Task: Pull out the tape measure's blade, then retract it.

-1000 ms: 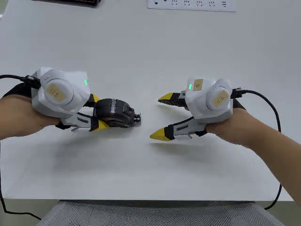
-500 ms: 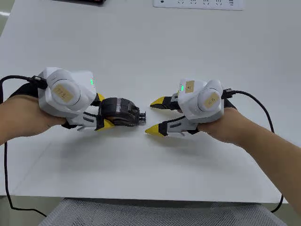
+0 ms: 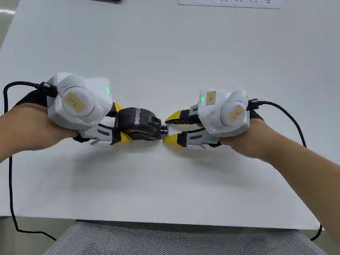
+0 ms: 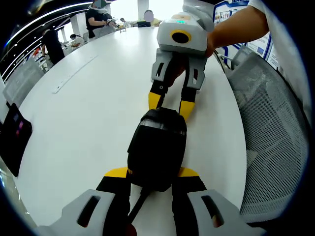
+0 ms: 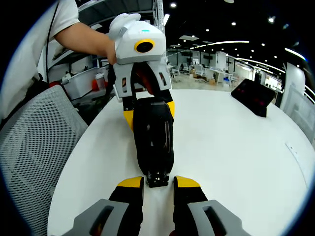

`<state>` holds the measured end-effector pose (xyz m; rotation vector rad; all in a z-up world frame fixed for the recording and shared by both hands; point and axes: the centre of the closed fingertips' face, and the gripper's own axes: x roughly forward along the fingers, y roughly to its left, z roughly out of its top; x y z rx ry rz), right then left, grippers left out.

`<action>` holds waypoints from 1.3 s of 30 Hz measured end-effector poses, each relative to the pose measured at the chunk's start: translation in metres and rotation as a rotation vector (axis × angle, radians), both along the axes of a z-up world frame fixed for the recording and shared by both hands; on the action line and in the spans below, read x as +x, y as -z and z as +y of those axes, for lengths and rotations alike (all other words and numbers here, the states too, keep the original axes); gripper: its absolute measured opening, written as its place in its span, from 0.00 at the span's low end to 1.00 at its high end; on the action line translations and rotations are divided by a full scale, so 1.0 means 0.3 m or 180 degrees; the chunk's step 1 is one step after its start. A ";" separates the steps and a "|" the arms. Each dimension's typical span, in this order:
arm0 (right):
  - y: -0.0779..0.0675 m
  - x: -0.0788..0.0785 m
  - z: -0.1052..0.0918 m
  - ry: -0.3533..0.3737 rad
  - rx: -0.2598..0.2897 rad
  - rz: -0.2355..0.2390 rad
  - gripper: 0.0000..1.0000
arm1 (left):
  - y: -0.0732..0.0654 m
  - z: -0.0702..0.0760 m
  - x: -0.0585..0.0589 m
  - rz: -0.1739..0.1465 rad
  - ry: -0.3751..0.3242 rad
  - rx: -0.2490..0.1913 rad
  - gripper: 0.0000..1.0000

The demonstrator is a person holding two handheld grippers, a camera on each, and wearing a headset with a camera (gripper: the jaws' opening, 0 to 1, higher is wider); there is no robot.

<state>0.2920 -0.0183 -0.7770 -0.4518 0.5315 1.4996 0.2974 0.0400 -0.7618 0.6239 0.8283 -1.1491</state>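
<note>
This is a big open-plan office or lab hall. A long white table (image 3: 170, 53) has a power strip (image 3: 228, 2) at its far edge and a grey mesh chair (image 5: 34, 147) at its near side. Rows of ceiling lights (image 5: 216, 44) line a dark ceiling, with more desks (image 5: 202, 73) and people (image 4: 97, 18) far off.

The white surface (image 3: 175, 48) spans the head view, with a white power strip (image 3: 228, 2) at its 12 o'clock edge and a grey mesh chair (image 3: 175, 240) at 6 o'clock. In the left gripper view a dark flat device (image 4: 15, 132) lies on the surface at 9 o'clock, and people (image 4: 98, 14) stand at 11 o'clock under bright light. In the right gripper view a dark ceiling carries round lights (image 5: 173, 5) at 12 o'clock and a light strip (image 5: 231, 43) at 2 o'clock, over an open hall of desks.
</note>
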 end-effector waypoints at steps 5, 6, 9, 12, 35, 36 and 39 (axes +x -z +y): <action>0.000 -0.006 0.013 -0.0071 -0.0003 -0.0015 0.16 | -0.001 -0.001 0.001 -0.0004 0.0016 0.0013 0.27; 0.002 -0.006 0.013 -0.0081 -0.0010 -0.0028 0.16 | -0.001 -0.001 0.001 0.0000 0.0015 0.0011 0.27; 0.002 -0.005 0.013 -0.0108 -0.0006 -0.0040 0.16 | -0.001 -0.001 -0.001 0.0003 0.0025 0.0007 0.27; 0.002 -0.006 0.013 -0.0123 0.0003 -0.0043 0.15 | -0.001 0.000 0.000 0.0002 0.0032 0.0002 0.27; 0.000 -0.005 0.011 -0.0093 -0.0070 -0.0122 0.11 | 0.004 0.001 0.000 -0.0020 0.0074 0.0067 0.27; 0.000 -0.006 0.011 -0.0098 -0.0088 -0.0141 0.11 | 0.004 0.002 0.000 -0.0026 0.0099 0.0090 0.27; 0.002 -0.005 0.008 -0.0084 -0.0093 -0.0135 0.11 | 0.005 0.003 0.000 -0.0018 0.0135 0.0113 0.27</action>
